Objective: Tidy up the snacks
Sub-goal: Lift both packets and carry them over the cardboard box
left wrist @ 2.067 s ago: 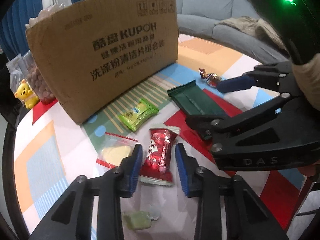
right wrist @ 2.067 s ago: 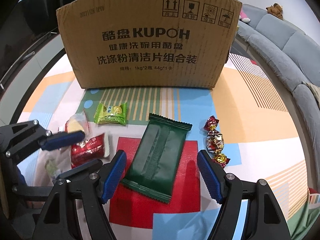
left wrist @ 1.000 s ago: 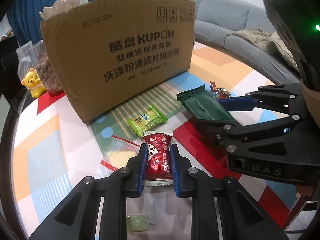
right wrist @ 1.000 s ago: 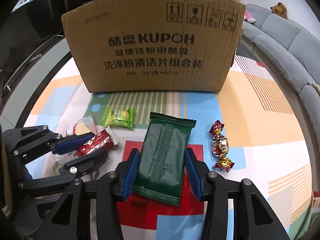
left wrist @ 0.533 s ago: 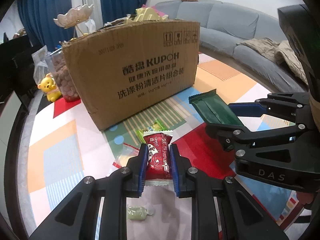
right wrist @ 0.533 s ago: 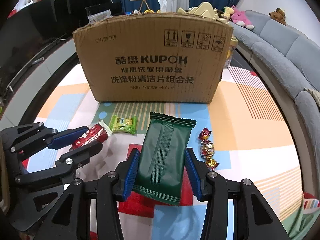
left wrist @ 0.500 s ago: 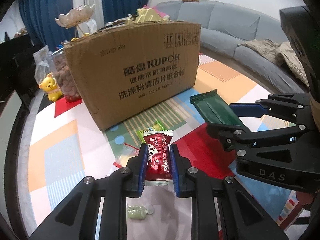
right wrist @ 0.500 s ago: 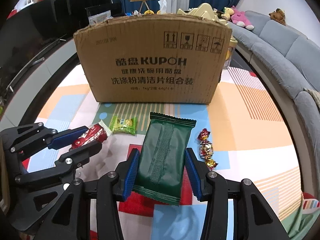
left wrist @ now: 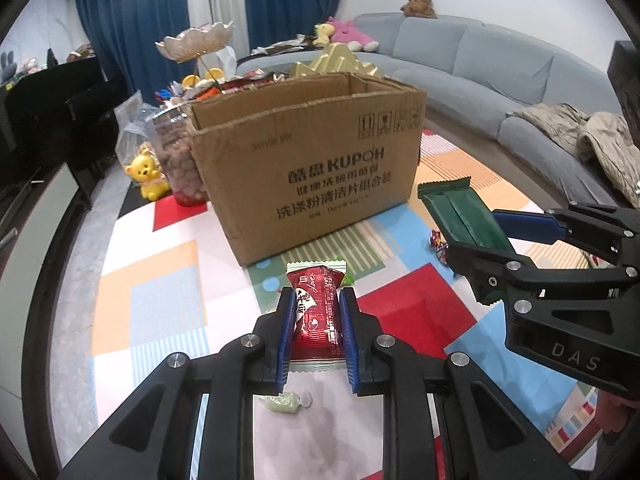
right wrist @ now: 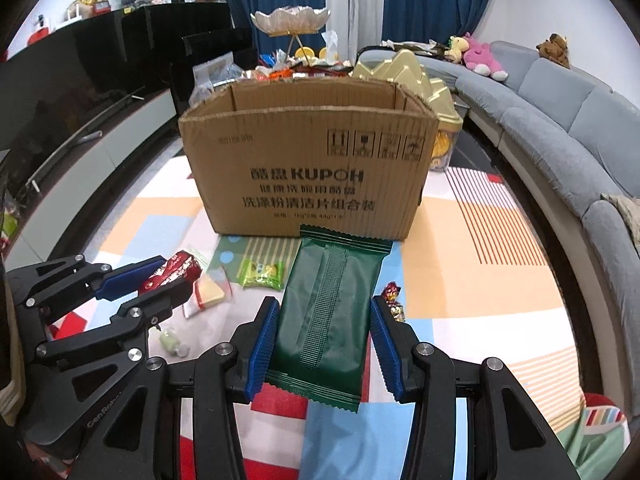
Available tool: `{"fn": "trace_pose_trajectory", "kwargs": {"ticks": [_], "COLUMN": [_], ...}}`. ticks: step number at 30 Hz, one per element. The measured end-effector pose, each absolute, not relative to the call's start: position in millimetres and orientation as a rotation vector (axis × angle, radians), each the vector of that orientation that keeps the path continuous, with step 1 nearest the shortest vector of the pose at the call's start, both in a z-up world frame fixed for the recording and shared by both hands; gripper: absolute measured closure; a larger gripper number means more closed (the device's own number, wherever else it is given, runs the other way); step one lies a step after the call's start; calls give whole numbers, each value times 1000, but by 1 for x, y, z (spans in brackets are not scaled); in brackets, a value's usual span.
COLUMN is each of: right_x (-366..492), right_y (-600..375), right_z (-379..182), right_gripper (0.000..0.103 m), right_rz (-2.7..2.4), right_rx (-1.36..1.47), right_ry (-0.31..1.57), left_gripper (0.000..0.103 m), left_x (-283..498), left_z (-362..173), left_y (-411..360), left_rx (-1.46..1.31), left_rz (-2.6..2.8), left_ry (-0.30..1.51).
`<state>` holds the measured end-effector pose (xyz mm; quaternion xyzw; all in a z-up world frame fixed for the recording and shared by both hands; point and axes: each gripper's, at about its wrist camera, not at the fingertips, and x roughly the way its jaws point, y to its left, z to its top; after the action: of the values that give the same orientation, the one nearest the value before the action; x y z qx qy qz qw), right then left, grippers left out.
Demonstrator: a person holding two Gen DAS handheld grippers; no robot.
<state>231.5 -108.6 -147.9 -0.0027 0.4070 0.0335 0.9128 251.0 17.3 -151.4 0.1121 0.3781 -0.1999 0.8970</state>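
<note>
My left gripper [left wrist: 317, 312] is shut on a red snack packet [left wrist: 317, 304], held above the patterned table mat. My right gripper [right wrist: 323, 322] is shut on a dark green snack pack [right wrist: 330, 300], also lifted off the mat. Ahead of both stands an open cardboard box [left wrist: 316, 168] [right wrist: 308, 168] with printed lettering. In the right wrist view the left gripper [right wrist: 160, 280] with the red packet [right wrist: 172, 270] shows at the lower left. In the left wrist view the right gripper [left wrist: 492, 232] with the green pack [left wrist: 460, 212] sits to the right.
On the mat lie a light green packet [right wrist: 262, 272], a clear bag with a yellow piece [right wrist: 210, 292], a pale green candy [left wrist: 284, 403], and foil-wrapped candies [right wrist: 394, 300]. A yellow bear figure [left wrist: 150, 180], a jar of brown balls [left wrist: 176, 164], more snacks and a gold box [right wrist: 404, 72] are behind the cardboard box. A grey sofa [right wrist: 560, 120] runs along the right.
Both grippers have risen with their packets off the mat, so the box's open top now shows. The loose snacks stay on the mat below.
</note>
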Motion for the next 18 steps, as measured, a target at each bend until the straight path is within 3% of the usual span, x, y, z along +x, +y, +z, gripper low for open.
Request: {"fn": "trace_pose_trajectory", "kwargs": {"ticks": [18], "right_x": [231], "right_y": [-119], "right_z": [-96], "right_gripper": [56], "right_rz": [100], "right_rx": [-5], "right_ry": [755], "left_gripper": [80], "left_x": [254], "left_z": [-95], "left_y": [16], "left_rx": [122], "left_rz": [-216], "left_ry": [773]}}
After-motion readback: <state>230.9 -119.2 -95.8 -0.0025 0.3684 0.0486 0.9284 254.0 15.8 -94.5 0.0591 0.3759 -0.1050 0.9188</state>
